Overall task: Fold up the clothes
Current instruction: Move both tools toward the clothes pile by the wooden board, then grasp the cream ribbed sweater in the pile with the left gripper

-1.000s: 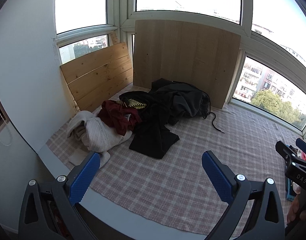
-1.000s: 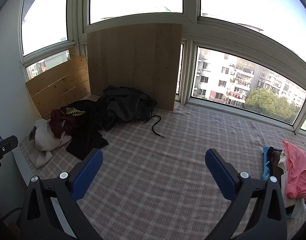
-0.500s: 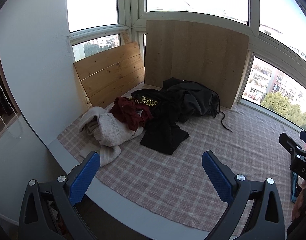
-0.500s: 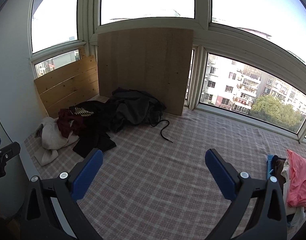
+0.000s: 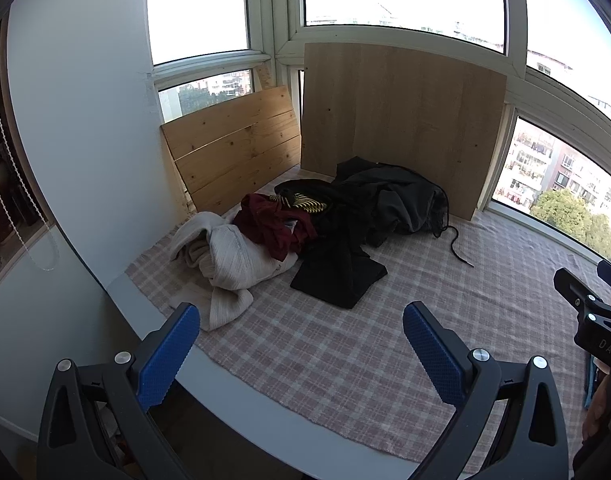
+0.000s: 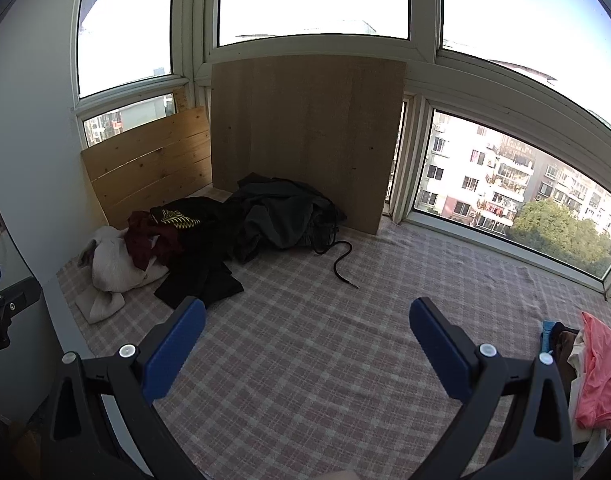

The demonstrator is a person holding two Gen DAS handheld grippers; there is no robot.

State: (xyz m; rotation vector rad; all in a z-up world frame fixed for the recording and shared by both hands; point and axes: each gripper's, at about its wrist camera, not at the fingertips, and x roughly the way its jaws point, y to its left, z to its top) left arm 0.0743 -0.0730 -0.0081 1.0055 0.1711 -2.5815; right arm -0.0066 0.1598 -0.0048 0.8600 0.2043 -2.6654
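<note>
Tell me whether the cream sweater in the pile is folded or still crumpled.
Crumpled. The cream sweater lies bunched in loose twisted rolls on the checked cloth, partly under the maroon garment.

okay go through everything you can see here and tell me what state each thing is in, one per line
left gripper: open, empty
right gripper: open, empty
cream sweater: crumpled, unfolded
maroon garment: bunched on the sweater
black clothes: heaped, unfolded
pink garment: on the side stack
checked cloth: spread flat

Home bay-window nook (image 6: 485,276), laundry (image 5: 305,232)
</note>
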